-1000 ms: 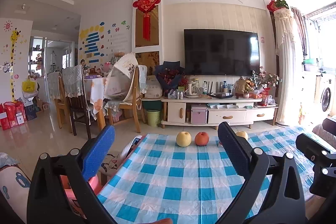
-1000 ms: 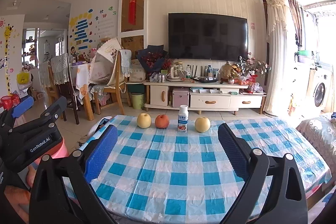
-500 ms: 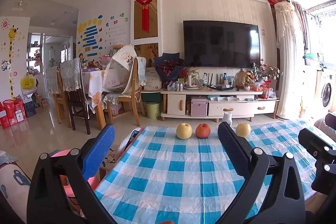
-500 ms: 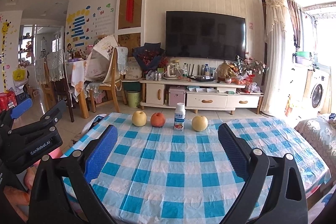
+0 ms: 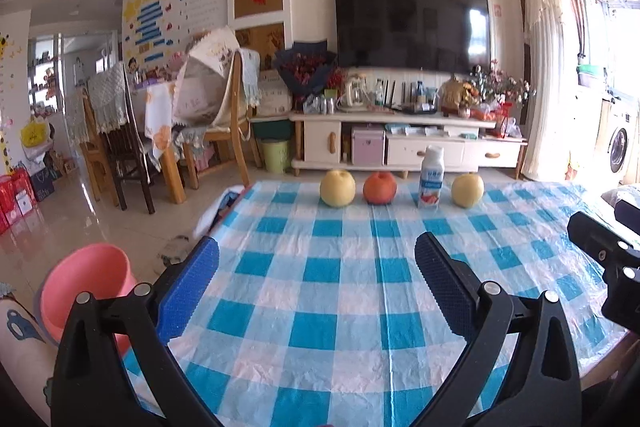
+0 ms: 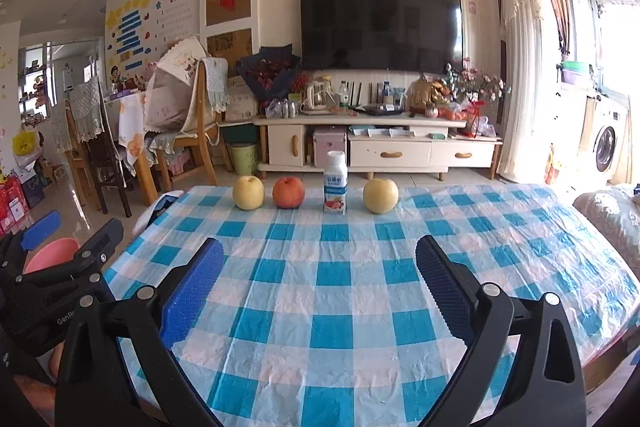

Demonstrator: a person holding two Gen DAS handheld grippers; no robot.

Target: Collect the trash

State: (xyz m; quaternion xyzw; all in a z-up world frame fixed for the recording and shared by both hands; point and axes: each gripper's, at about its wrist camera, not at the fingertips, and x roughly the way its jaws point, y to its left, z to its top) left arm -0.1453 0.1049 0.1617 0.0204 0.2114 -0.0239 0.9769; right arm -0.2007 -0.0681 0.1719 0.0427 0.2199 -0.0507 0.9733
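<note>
A small white milk bottle with a blue label stands upright at the far edge of the blue checked table, between a red apple and a yellow pear. It also shows in the right wrist view. A pink bin stands on the floor left of the table. My left gripper is open and empty above the table's near left part. My right gripper is open and empty above the near middle, far from the bottle.
Another yellow pear sits left of the apple. Wooden chairs and a dining table stand at the left. A TV cabinet lines the far wall. A green bin stands by it.
Both grippers have tilted down and moved a little forward over the table. The bottle has come out from behind my left gripper's right finger. The pink bin now shows more fully.
</note>
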